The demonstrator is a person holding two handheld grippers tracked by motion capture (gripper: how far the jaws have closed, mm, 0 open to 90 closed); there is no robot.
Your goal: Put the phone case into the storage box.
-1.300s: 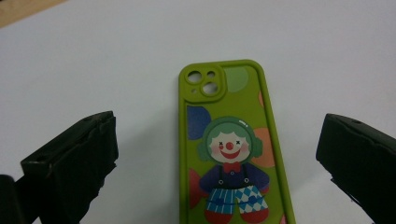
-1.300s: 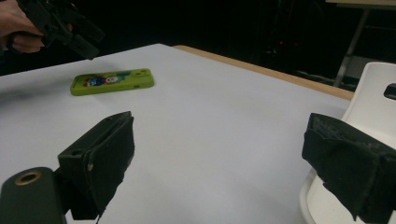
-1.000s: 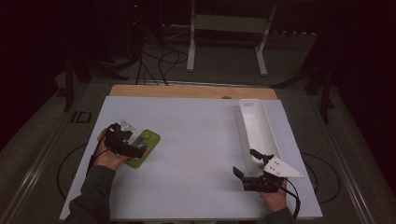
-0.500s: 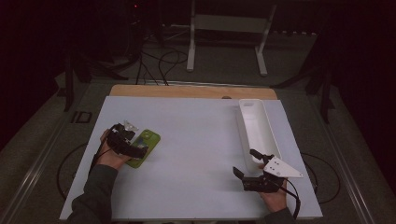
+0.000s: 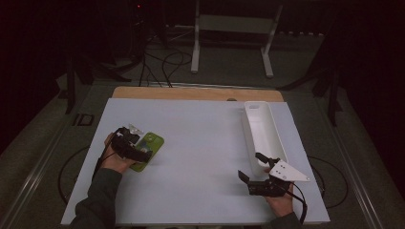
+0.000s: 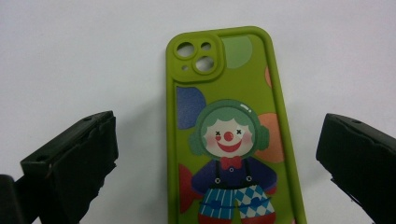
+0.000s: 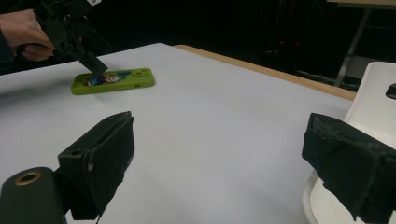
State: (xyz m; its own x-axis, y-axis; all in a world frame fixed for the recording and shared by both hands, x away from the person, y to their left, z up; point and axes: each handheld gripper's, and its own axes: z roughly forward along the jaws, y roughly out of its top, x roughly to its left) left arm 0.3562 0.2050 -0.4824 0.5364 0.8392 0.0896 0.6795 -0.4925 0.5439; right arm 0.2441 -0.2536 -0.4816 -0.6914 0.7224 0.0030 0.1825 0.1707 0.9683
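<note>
A green phone case [image 5: 153, 142] with a clown picture lies flat on the white table, at the left. My left gripper [image 5: 141, 153] hovers over its near end, held by a hand. In the left gripper view the two jaws stand wide apart on either side of the phone case [image 6: 229, 130], and the left gripper [image 6: 219, 158] is open and holds nothing. My right gripper [image 5: 250, 166] rests low at the table's front right, open and empty, just beside the near end of a long white tray [image 5: 261, 129]. From the right gripper [image 7: 224, 163] the phone case [image 7: 116, 80] shows far off under the left gripper [image 7: 91, 65].
The white tray [image 7: 373, 93] runs along the right side of the white table [image 5: 205, 143], with a slot handle at its far end. A wooden strip [image 5: 191, 93] borders the far edge. Stands and cables sit on the dark floor beyond.
</note>
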